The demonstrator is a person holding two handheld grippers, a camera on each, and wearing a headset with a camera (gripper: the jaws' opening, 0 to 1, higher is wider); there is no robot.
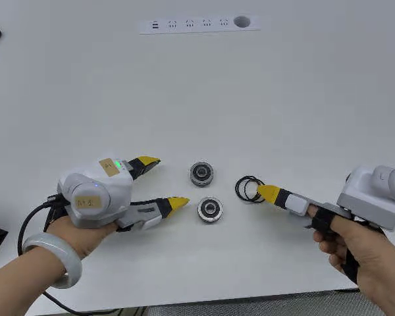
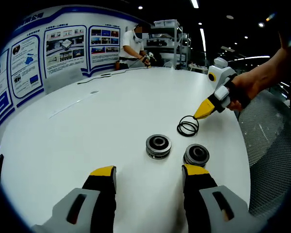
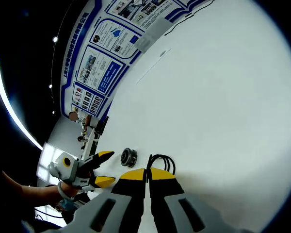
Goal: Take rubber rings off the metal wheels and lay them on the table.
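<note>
Right tongs [image 1: 268,191]: pinched shut on the rubber rings [image 1: 237,189], low to lay them on the table [image 1: 283,99].
Left tongs [image 1: 164,181]: wide open, ready by the metal wheels [image 1: 201,173].

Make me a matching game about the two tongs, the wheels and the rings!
Things:
1. left tongs
2. right tongs
3. rubber rings
4. metal wheels

Clues:
a. thin black loops on the table
b. shut
c. wide open
d. a shiny pair in the middle

Pairs: 1-c, 2-b, 3-a, 4-d
</note>
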